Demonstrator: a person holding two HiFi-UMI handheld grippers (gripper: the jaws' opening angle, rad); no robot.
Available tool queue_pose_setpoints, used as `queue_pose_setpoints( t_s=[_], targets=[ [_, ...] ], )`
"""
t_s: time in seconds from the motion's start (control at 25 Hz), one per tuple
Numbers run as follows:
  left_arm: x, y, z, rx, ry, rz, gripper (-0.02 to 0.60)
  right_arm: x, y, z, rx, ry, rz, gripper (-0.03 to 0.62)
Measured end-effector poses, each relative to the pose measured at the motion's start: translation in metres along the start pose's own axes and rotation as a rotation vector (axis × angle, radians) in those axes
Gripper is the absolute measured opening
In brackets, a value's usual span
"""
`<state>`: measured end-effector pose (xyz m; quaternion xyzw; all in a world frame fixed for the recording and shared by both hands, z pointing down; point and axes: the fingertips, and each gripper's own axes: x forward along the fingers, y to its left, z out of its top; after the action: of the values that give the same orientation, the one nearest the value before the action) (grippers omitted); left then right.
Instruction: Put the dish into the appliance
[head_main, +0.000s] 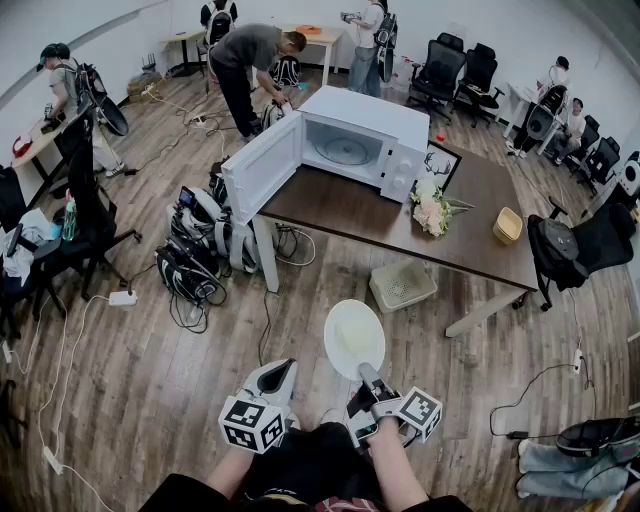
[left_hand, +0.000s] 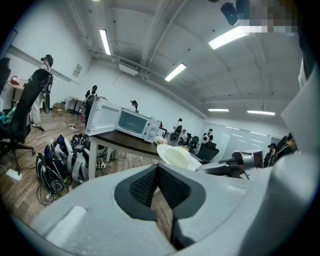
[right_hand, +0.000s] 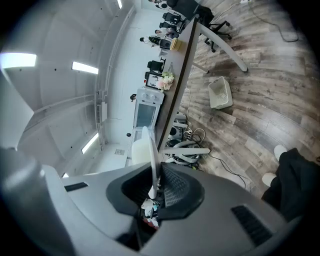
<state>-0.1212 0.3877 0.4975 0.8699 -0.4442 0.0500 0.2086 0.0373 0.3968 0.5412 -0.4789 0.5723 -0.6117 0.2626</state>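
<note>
Wooden floor (head_main: 130, 400) lies open between me and the table (head_main: 400, 225). My right gripper (head_main: 367, 374) clamps the rim of the plate (head_main: 353, 338), low over the floor, well short of the microwave (head_main: 350, 145). My left gripper (head_main: 278, 372) is closed on nothing. The right gripper view shows the plate edge-on and thin; the head view shows it round and pale. The microwave door (head_main: 262, 165) overhangs the table's corner.

- left gripper (head_main: 281, 368) and right gripper (head_main: 366, 374): pale grey shells, black ribbed pads (left_hand: 142, 187)
- black-and-white marker cubes (head_main: 252, 424) at their 6 o'clock ends
- dark trousers (head_main: 310, 465), white shoes (right_hand: 281, 151)
</note>
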Motion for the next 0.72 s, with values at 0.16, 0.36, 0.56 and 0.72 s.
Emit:
queue_pose_setpoints(
  t_s=[0.16,0.36,0.56,0.72],
  targets=[
    [-0.007,0.006,-0.005,0.001,0.009,-0.016,0.009,0.003,0.005,-0.012,-0.016,-0.001,0.004,0.048],
    [-0.01,0.013,-0.004,0.0,0.004,-0.025,0.009,0.008,0.011,-0.022,0.005,0.0,0.025,0.048],
    [0.001,0.012,-0.005,-0.009,0.007,-0.036,0.009,0.015,0.009,-0.016,-0.031,0.018,0.009,0.058],
    [0.022,0.008,-0.003,-0.013,0.008,-0.037,0.009,0.022,0.005,0.003,-0.023,0.012,0.013,0.057]
  ],
)
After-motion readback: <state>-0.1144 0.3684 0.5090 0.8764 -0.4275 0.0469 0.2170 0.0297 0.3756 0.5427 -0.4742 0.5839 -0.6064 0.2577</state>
